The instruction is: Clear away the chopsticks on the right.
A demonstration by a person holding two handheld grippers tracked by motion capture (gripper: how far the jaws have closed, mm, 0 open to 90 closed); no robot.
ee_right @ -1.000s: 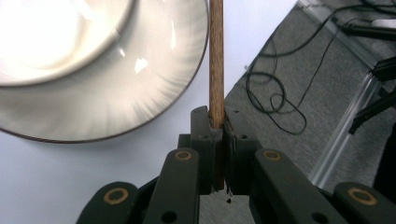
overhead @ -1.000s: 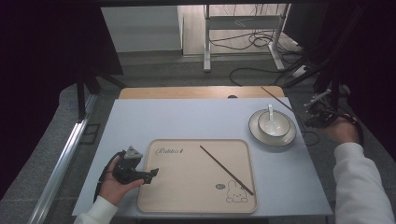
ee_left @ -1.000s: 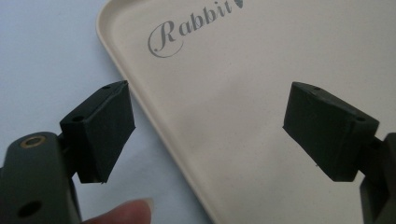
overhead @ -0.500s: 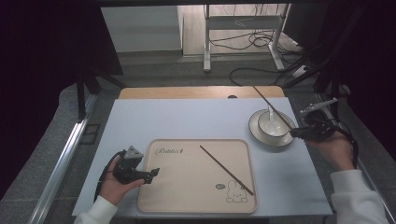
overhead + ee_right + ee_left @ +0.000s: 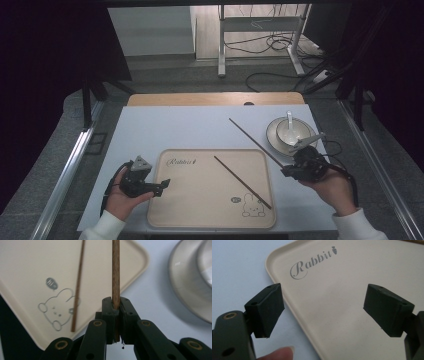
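Note:
A beige tray (image 5: 200, 200) printed with "Rabbit" and a bunny lies at the table's front middle. One dark wooden chopstick (image 5: 242, 182) rests diagonally on it. My right gripper (image 5: 287, 170) is shut on a second chopstick (image 5: 252, 140), held just off the tray's right edge and slanting up and left over the table; the right gripper view shows the second chopstick (image 5: 115, 272) clamped between the pads and the resting chopstick (image 5: 78, 285) on the tray (image 5: 30, 270). My left gripper (image 5: 162, 186) stands open at the tray's left edge, its jaws wide over the tray (image 5: 342, 290), nothing between them.
A white bowl with a spoon (image 5: 292, 131) sits on a saucer (image 5: 272, 140) at the right rear of the pale blue table mat (image 5: 175, 130). The saucer (image 5: 190, 282) lies close to the right gripper. Cables run across the floor beyond the table.
My right gripper has carried its chopstick from beside the bowl leftward and toward the table's front, to the tray's right edge. The left gripper has stayed put.

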